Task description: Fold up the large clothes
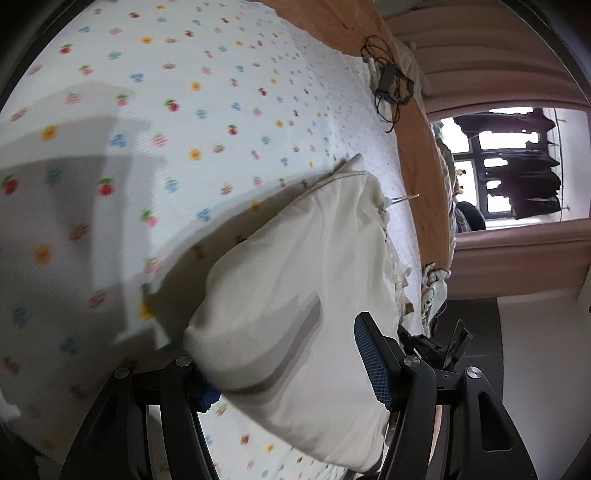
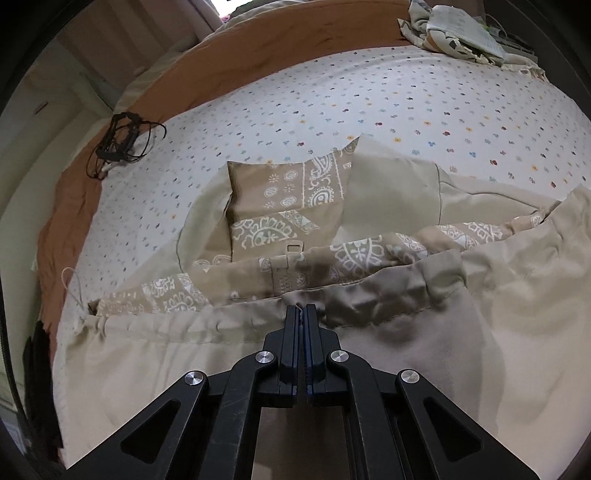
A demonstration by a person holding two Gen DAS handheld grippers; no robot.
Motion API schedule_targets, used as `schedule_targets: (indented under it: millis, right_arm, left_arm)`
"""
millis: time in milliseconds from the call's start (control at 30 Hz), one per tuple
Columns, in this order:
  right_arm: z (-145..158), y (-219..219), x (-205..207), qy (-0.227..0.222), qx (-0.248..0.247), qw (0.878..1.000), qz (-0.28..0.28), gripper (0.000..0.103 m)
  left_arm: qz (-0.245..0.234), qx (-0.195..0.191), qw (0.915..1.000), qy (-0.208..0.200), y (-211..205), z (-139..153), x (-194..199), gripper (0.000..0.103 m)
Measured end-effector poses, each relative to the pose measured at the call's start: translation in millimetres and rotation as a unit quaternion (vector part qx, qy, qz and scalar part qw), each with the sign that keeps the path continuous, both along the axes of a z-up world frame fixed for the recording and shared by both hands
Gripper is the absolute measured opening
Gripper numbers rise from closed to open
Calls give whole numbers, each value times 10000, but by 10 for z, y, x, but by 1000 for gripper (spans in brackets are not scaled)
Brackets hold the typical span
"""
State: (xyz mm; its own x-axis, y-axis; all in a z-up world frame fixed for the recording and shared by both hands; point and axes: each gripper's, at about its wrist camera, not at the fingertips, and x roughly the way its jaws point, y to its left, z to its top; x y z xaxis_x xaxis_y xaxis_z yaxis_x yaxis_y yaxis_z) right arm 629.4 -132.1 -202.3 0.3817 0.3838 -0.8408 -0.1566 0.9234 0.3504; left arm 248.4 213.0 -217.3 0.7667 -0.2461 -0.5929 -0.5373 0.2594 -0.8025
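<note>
Garment: beige jacket (image 2: pixel 388 199) with a paisley-print lining, spread on the bed; long axis runs left to right across the right wrist view, gathered hem edge nearest that camera, a sleeve or panel folded up toward the far side. Which end is the collar, cannot tell.
Bed: white sheet (image 2: pixel 332 96) with small coloured flower print, orange blanket (image 2: pixel 258 40) along the far edge; the jacket lies on the near half, well apart from the blanket.
Step in hand: a fold in progress, by my reading. One edge is lifted and the lining shows, so the near hem looks set to go over the body of the jacket.
Right gripper (image 2: pixel 303 308): jaws pressed together, clamped on the gathered hem at about mid-width; cloth bunches either side of the pinch.
Left gripper (image 1: pixel 291 354): jaws apart, a bulging fold of cream cloth (image 1: pixel 295 266) lying between them; one blue pad (image 1: pixel 373 358) sits just beside the cloth. Whether the other pad touches it, cannot tell; no grip visible.
Next move: likely the left claw must close on its fold before both hands carry the edge across, keeping the hem straight so the layers land square.
Other clothes: crumpled pile (image 2: pixel 465 33) at the far right corner of the bed, well apart from the jacket.
Cable: black tangle with a small box (image 2: pixel 122 144) on the sheet near the blanket edge, clear of the fold's likely path.
Drawstring: thin cord (image 2: pixel 72 284) trailing off the hem's left end.
</note>
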Motion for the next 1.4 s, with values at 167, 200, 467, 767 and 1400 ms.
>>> schedule_targets:
  millis: [167, 200, 467, 767, 1400]
  right_arm:
    - [18, -64, 4, 138, 158, 9998, -39, 5]
    - [44, -98, -18, 217, 229, 9995, -37, 10]
    - [674, -357, -555, -413, 675, 9969, 26, 35]
    - [938, -685, -1275, -502, 340, 9982, 39, 35]
    - [633, -781, -2506, 209, 252, 9964, 778, 35]
  left_arm:
    - [57, 68, 9998, 164, -16, 12, 64, 24]
    - [61, 52, 9999, 124, -13, 26, 64, 21]
    - [-80, 66, 9985, -529, -59, 355, 80, 11]
    - [-275, -75, 9928, -1168, -146, 698, 219, 9]
    - [-461, -446, 9833, -1703, -169, 928, 454, 9]
